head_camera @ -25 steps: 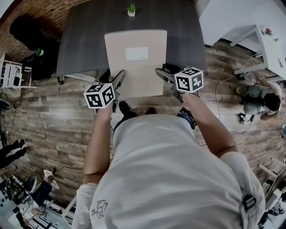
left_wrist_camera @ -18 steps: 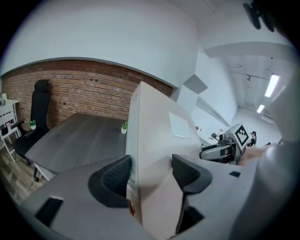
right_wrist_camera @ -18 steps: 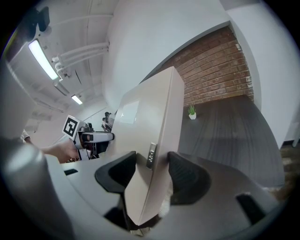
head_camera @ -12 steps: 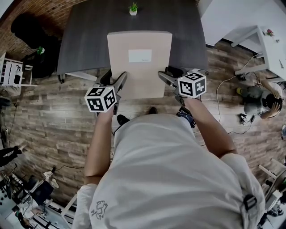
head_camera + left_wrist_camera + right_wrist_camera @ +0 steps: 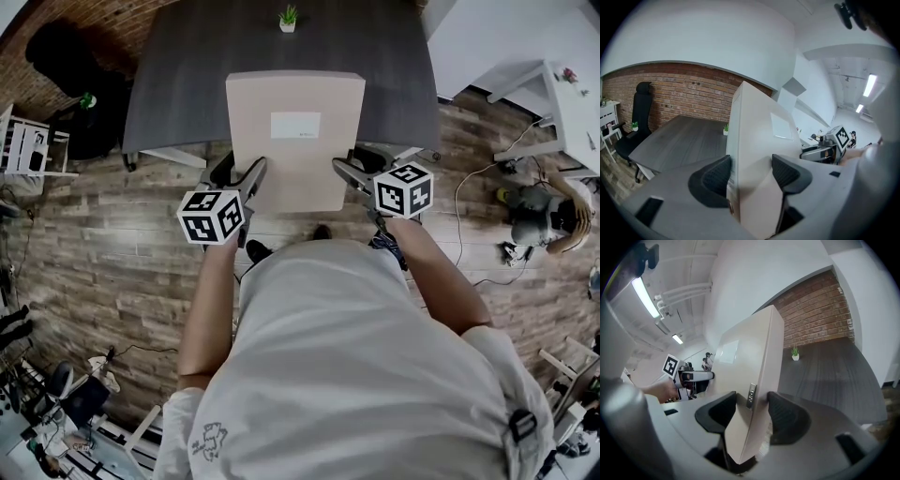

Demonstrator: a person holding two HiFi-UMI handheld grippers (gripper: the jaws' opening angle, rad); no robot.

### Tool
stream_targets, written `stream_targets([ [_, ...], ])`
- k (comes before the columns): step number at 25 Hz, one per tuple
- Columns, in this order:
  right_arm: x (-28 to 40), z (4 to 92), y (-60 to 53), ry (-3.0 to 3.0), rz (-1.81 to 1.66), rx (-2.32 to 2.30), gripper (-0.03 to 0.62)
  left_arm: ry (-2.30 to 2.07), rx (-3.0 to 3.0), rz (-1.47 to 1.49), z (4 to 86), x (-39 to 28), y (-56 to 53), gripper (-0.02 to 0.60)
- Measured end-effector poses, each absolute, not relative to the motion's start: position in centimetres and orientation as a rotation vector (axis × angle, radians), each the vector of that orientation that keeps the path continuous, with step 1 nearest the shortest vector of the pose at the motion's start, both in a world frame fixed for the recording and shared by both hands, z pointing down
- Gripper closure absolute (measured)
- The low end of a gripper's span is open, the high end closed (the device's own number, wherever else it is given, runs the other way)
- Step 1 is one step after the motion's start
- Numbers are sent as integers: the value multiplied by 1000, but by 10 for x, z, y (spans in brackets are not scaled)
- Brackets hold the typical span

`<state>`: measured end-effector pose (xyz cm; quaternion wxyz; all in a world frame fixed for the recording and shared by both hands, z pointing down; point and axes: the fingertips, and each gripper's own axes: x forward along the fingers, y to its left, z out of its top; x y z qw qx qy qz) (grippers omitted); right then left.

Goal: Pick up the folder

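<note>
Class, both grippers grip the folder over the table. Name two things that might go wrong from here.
1. The left gripper and right gripper clamp the folder only near its close end, so the long far part may lever it out of their grip.
2. The far edge points toward the small plant on the table; a forward swing might knock it over.

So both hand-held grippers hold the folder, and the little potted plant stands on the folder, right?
Not quite. The left hand-held gripper and right hand-held gripper do hold the folder, but the potted plant stands on the grey table beyond it; the head view shows that.
</note>
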<state>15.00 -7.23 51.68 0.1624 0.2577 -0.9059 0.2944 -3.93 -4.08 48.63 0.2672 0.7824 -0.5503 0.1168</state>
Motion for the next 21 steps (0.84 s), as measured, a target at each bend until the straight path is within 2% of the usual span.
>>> stream_targets([
  [21, 150, 518, -69, -2592, 816, 719, 373, -1500, 2086, 293, 491, -38, -32, 288],
])
